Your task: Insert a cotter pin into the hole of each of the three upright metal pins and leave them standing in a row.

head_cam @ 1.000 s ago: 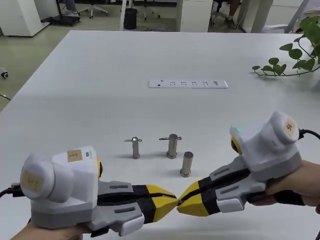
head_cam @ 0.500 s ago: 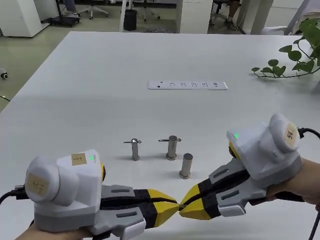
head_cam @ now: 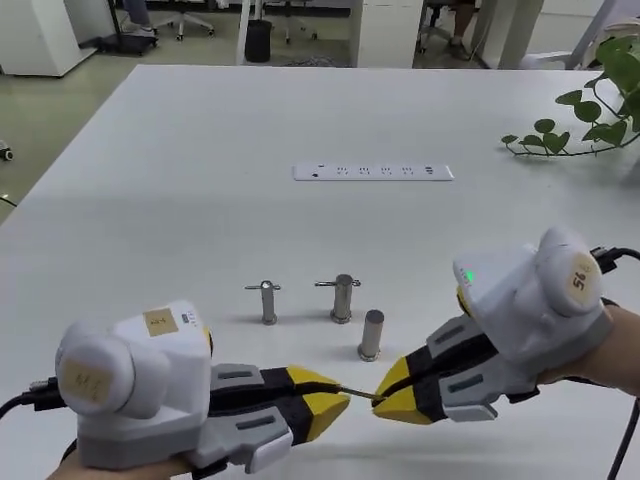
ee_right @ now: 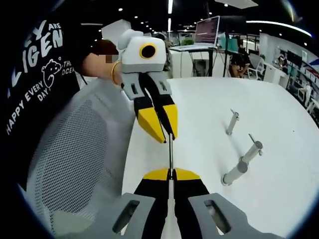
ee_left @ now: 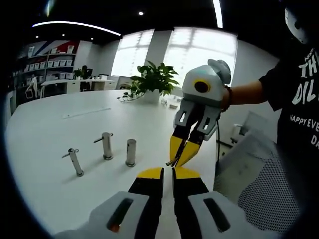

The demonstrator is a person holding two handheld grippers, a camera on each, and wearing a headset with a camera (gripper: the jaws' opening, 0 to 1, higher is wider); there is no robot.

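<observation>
Three metal pins stand on the white table [head_cam: 150,200]. The left pin [head_cam: 267,302] and the middle pin [head_cam: 342,298] each carry a cotter pin through the top. The bare pin [head_cam: 371,335] stands nearer me, to their right. In front of it a loose cotter pin [head_cam: 360,393] spans the gap between my two grippers. The left gripper [head_cam: 342,398] is shut on one end and the right gripper [head_cam: 382,400] on the other. The right gripper view shows the cotter pin [ee_right: 170,154] running from its own jaws to the left gripper [ee_right: 167,137].
A white power strip [head_cam: 373,172] lies farther back at the table's middle. A leafy plant [head_cam: 590,110] trails over the far right. The person's torso and a mesh chair [ee_right: 75,164] sit just behind the near table edge.
The two grippers' tips were touching; they have drawn slightly apart, and the cotter pin now shows between them. The three metal pins have not moved.
</observation>
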